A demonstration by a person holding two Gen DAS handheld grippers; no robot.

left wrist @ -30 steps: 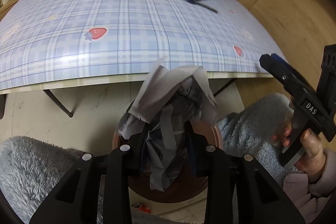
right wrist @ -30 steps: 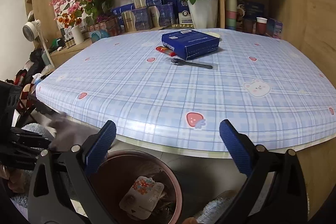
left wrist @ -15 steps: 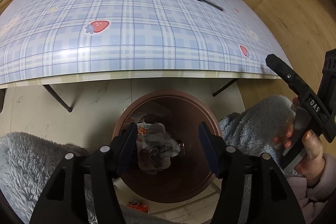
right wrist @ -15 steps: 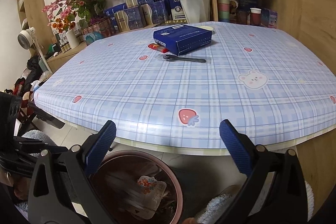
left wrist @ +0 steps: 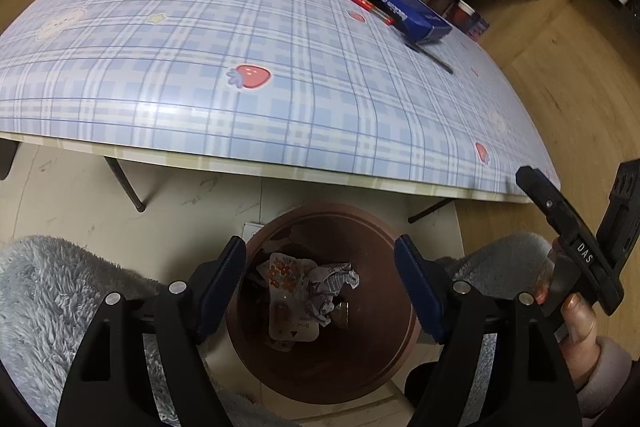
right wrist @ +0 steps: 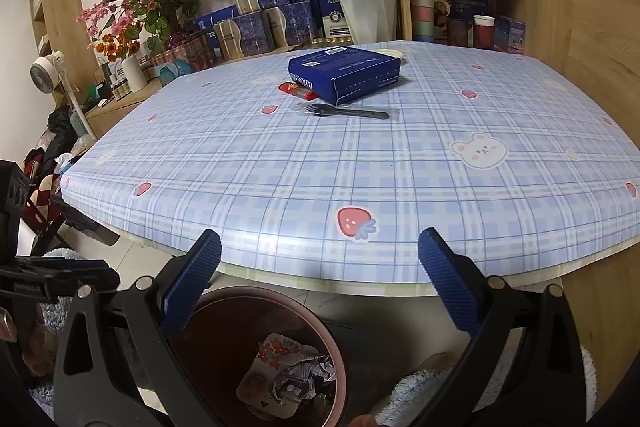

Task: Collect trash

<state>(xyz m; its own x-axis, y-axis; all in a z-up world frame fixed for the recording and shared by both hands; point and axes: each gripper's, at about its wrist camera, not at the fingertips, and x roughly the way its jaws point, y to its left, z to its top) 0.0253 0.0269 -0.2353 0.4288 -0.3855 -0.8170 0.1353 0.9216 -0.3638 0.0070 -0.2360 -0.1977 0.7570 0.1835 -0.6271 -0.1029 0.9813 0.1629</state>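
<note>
Crumpled paper [left wrist: 334,285] lies in the brown bin [left wrist: 372,367] beneath our left hand-held gripper [left wrist: 320,281]; both it and our right hand-held gripper [right wrist: 318,281] are spread, grasping nothing.

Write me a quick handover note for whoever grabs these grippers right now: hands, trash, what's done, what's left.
Left gripper: open, empty, above the brown bin.
Right gripper: open, empty, at the near table edge, bin below it.
In the bin: crumpled paper and a flower-print wrapper.
On the table, far side: blue box, red packet partly under it, black plastic fork in front.
Done: paper binned.
Left: probably the red packet and fork; check whether the box counts as trash.
</note>
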